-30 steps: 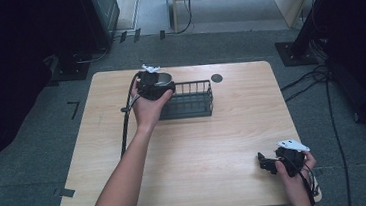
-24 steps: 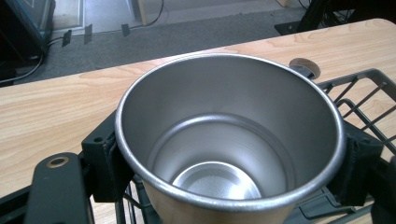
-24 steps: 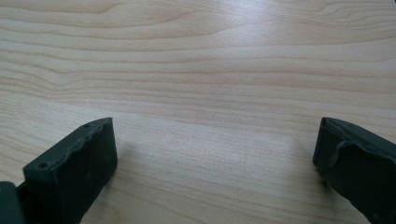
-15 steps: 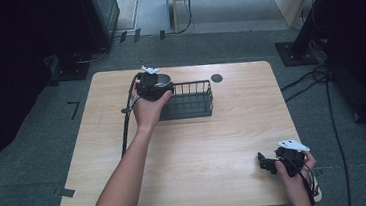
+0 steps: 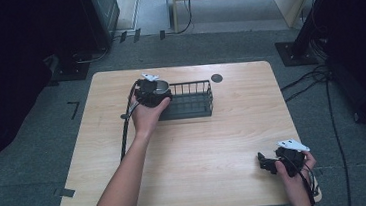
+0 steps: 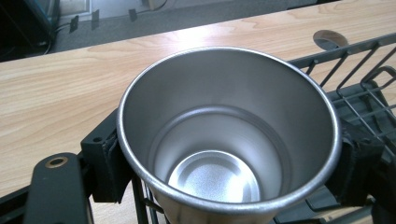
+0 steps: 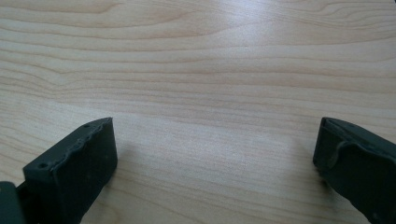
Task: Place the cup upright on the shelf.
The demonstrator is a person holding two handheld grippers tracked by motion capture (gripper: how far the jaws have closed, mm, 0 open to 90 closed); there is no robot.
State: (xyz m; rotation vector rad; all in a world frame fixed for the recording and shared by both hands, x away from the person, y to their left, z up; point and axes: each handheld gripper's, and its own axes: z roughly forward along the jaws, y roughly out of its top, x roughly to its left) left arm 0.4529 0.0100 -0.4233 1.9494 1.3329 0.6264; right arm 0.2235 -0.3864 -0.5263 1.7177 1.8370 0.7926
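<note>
A steel cup [image 6: 227, 135] stands upright and empty between the jaws of my left gripper [image 6: 224, 158], which is shut on its sides. From above, the cup [image 5: 161, 87] and left gripper [image 5: 151, 90] sit at the left end of a black wire basket [image 5: 191, 100] on the far half of the wooden table [image 5: 185, 148]. The gripper view puts the cup at the basket's [image 6: 364, 88] left rim. My right gripper [image 5: 265, 162] rests low over the table's near right corner, open, with bare wood between its jaws [image 7: 215, 154].
A dark round grommet [image 5: 216, 78] sits in the table just behind the basket's right end. The left gripper's cable [image 5: 125, 123] trails down the table's left side. Grey carpet and dark stands surround the table.
</note>
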